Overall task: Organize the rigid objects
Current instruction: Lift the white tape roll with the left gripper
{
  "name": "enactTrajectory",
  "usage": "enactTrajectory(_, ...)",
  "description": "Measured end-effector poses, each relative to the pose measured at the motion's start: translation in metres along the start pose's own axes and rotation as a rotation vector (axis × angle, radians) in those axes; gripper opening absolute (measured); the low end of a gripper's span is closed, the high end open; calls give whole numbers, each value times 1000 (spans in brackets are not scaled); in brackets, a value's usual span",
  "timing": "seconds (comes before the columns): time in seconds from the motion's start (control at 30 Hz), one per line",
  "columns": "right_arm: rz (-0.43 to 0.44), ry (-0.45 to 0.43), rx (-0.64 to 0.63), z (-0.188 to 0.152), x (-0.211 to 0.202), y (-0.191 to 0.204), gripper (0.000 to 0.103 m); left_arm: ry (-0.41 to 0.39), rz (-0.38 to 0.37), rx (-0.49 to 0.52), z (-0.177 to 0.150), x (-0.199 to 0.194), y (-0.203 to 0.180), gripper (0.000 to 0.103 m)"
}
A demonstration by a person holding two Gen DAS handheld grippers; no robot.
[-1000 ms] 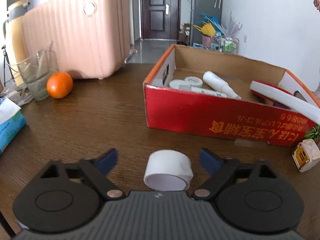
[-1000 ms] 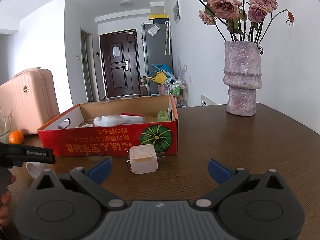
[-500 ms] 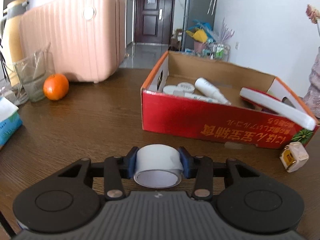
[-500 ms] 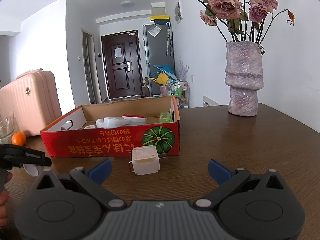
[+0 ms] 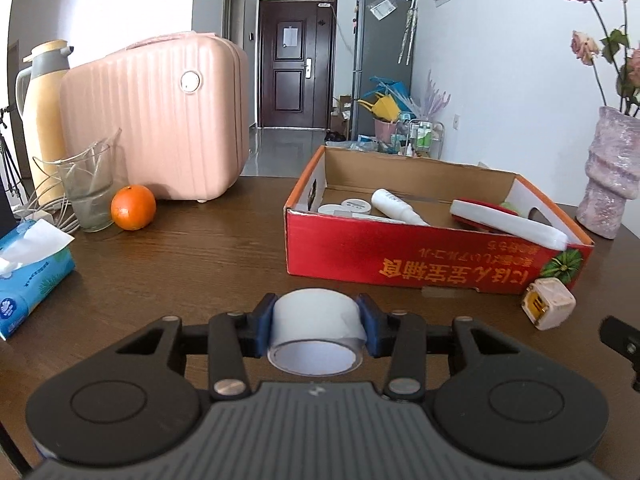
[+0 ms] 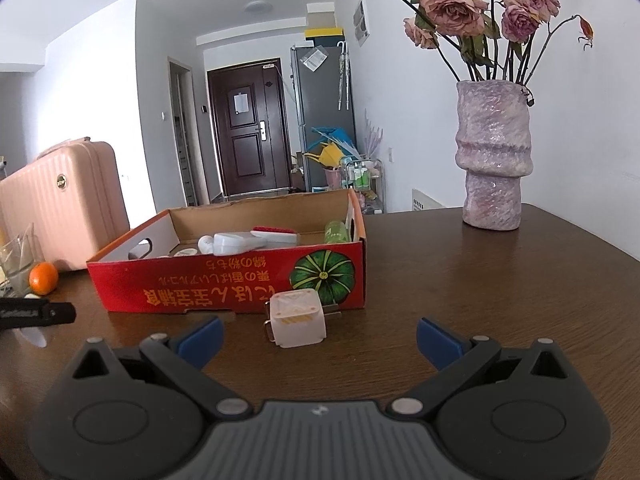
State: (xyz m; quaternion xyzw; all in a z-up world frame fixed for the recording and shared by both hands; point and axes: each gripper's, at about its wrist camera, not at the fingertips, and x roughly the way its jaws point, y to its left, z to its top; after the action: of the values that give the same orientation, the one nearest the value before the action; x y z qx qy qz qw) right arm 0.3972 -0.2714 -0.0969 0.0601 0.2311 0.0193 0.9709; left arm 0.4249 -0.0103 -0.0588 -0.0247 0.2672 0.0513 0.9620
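My left gripper is shut on a white roll of tape, both blue pads pressing its sides, held a little above the dark wooden table. Ahead and to the right stands an open red cardboard box holding white bottles, round jars and a red-and-white item. A small white cube-shaped plug lies at the box's front right corner. My right gripper is open with nothing between its fingers, just behind that cube plug, facing the red box. The left gripper's tip shows at that view's left edge.
A pink suitcase, a glass, an orange and a thermos stand at the back left. A blue tissue pack lies at the left edge. A purple vase with dried roses stands at the back right.
My left gripper closed on the tape roll, then lifted it off the table and tilted upward. The right gripper stayed still and open.
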Motion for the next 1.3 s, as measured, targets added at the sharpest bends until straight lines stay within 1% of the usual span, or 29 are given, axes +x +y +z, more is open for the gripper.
enactTrajectory(0.2, 7, 19, -21, 0, 5, 3, 103, -12, -12, 13, -10, -20, -1, 44)
enactTrajectory(0.33, 9, 34, -69, 2, 13, 6, 103, -16, -6, 11, -13, -26, -1, 44)
enactTrajectory(0.53, 4, 110, -108, 5, 42, 8, 103, -15, -6, 12, -13, -26, -1, 44)
enactTrajectory(0.67, -5, 145, -137, 7, 59, 14, 103, -13, -12, 10, -14, -25, 0, 44)
enactTrajectory(0.77, -8, 157, -137, 10, 70, 17, 103, -15, -16, 9, -13, -26, 0, 44)
enactTrajectory(0.9, -28, 203, -136, 13, 89, 19, 103, -19, -17, 11, -13, -27, 0, 44)
enactTrajectory(1.13, -55, 228, -109, 20, 113, 20, 103, -22, -21, 11, -13, -27, -1, 44)
enactTrajectory(1.3, -56, 241, -89, 24, 125, 20, 103, -18, -28, 9, -12, -27, 0, 44)
